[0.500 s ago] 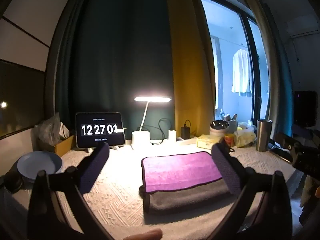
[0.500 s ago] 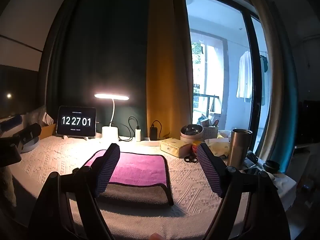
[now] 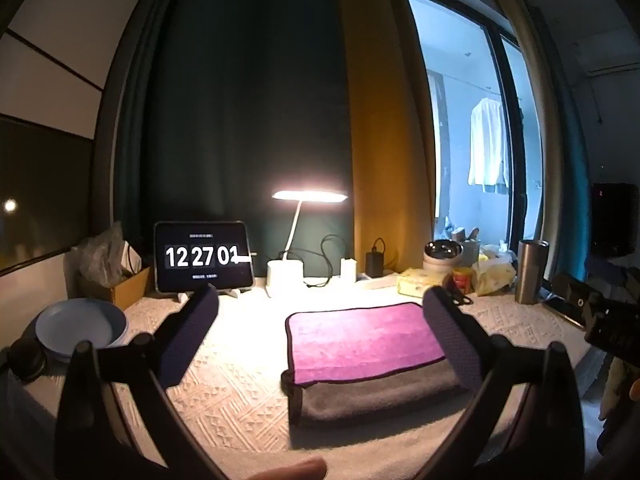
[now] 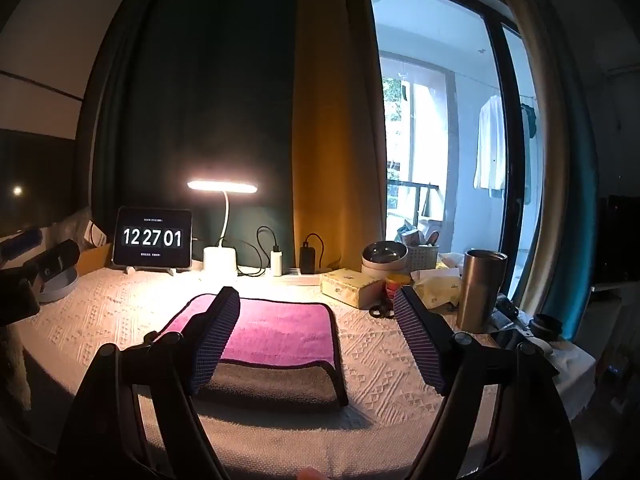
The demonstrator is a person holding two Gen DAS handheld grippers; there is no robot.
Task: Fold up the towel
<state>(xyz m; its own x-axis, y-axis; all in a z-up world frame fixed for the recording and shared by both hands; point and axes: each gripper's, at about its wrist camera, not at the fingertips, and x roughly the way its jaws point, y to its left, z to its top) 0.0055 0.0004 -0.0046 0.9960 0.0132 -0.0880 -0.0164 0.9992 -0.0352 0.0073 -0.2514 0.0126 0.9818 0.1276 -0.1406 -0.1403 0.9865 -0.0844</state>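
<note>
White tablecloth [image 3: 224, 396] bears folded towel [image 3: 360, 340], long axis left-right; both claws gape wide, empty

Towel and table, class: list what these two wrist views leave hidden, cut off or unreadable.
- Towel: right edge hidden behind a pad in the left wrist view; left corner likewise in the right wrist view.
- Clock: small print too small to read.
- Plate: mostly hidden by the left gripper, right wrist view.
- Scissors: partly hidden behind a pad, right wrist view.

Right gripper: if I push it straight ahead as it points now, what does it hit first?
Probably the folded towel lying ahead between the open fingers of the right gripper, though the gripper's height above it is unclear.
</note>
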